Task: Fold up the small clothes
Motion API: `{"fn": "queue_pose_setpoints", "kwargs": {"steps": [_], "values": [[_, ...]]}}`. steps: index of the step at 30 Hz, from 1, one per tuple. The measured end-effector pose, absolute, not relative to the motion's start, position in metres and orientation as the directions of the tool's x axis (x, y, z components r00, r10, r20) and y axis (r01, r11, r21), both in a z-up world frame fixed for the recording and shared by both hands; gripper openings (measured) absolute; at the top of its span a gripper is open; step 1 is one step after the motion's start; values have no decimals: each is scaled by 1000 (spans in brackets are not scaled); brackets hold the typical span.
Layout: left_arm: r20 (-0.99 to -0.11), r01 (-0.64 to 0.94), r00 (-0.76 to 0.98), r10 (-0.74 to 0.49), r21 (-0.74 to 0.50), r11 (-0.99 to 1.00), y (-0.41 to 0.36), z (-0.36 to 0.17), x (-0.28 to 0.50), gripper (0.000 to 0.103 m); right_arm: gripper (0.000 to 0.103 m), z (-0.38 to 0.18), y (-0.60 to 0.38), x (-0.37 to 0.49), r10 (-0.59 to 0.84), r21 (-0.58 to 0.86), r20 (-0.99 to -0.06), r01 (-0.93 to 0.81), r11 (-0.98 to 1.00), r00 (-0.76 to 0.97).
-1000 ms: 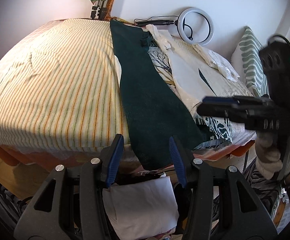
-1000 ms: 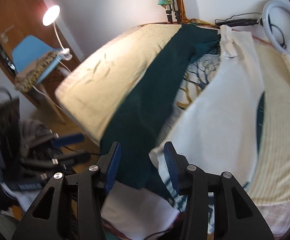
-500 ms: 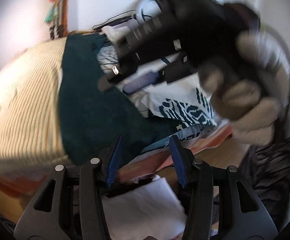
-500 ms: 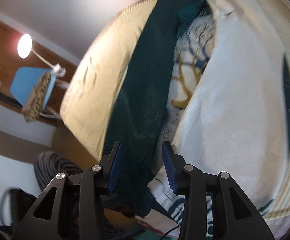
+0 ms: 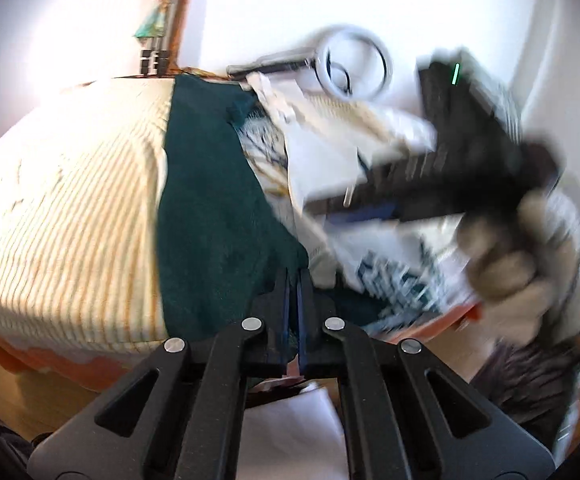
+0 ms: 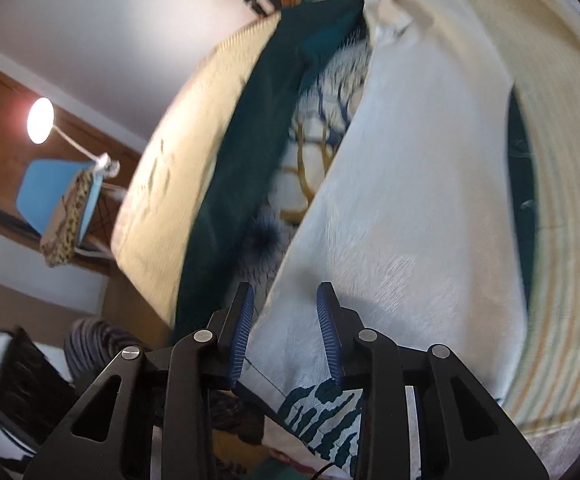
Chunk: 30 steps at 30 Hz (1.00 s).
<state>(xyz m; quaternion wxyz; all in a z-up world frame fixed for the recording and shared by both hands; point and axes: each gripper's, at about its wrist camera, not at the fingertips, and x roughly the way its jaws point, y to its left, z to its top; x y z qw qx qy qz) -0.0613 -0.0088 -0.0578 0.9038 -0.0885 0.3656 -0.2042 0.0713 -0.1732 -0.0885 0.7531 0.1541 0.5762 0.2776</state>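
Observation:
A dark green garment [image 5: 214, 208] lies lengthwise down the bed, its near end hanging over the front edge; it also shows in the right wrist view [image 6: 246, 148]. My left gripper [image 5: 293, 280] is shut at that near corner, apparently on the green cloth. A white garment [image 6: 405, 200] lies right of the green one, over a tree-print cloth [image 6: 313, 148]. My right gripper [image 6: 286, 312] is open just above the white garment's near left edge. It shows blurred in the left wrist view [image 5: 369, 216], held in a gloved hand [image 5: 529, 272].
The bed carries a cream striped cover [image 5: 70, 208]. A ring light [image 5: 353, 62] leans on the back wall. A blue chair [image 6: 58, 196] and a lit lamp [image 6: 40, 126] stand left of the bed. White fabric [image 5: 290, 432] lies below the bed edge.
My left gripper went from open to shut at the green garment's near corner. My right gripper swung in over the bed and dropped low over the white garment's edge, still open.

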Motion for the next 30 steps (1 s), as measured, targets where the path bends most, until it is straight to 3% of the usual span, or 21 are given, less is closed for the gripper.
{"fn": "queue_pose_setpoints", "kwargs": {"steps": [4, 6, 11, 22, 23, 24, 30], "values": [[-567, 336, 658, -496, -368, 867, -5, -37, -64, 0, 35, -72, -173, 91, 603, 547, -777, -283, 788, 180], [-561, 360, 653, -509, -362, 860, -12, -32, -64, 0, 47, -63, -175, 111, 628, 569, -758, -289, 770, 179], [-565, 400, 626, -537, -359, 843, -28, -33, -64, 0, 48, -51, -174, 183, 616, 568, -759, -250, 784, 209], [-609, 399, 603, -515, -329, 856, -31, -48, -66, 0, 47, -96, -132, 286, 526, 502, -827, -160, 850, 200], [-611, 396, 599, -517, -335, 855, -30, -49, -64, 0, 29, -94, -129, 288, 517, 489, -832, -172, 855, 203], [-613, 395, 594, -521, -342, 853, -28, -51, -60, 0, 2, -91, -131, 291, 499, 466, -842, -189, 864, 206], [-613, 430, 581, -535, -327, 842, -38, -48, -61, 0, 1, -57, -130, 283, 400, 313, -848, -280, 908, 348]]}}
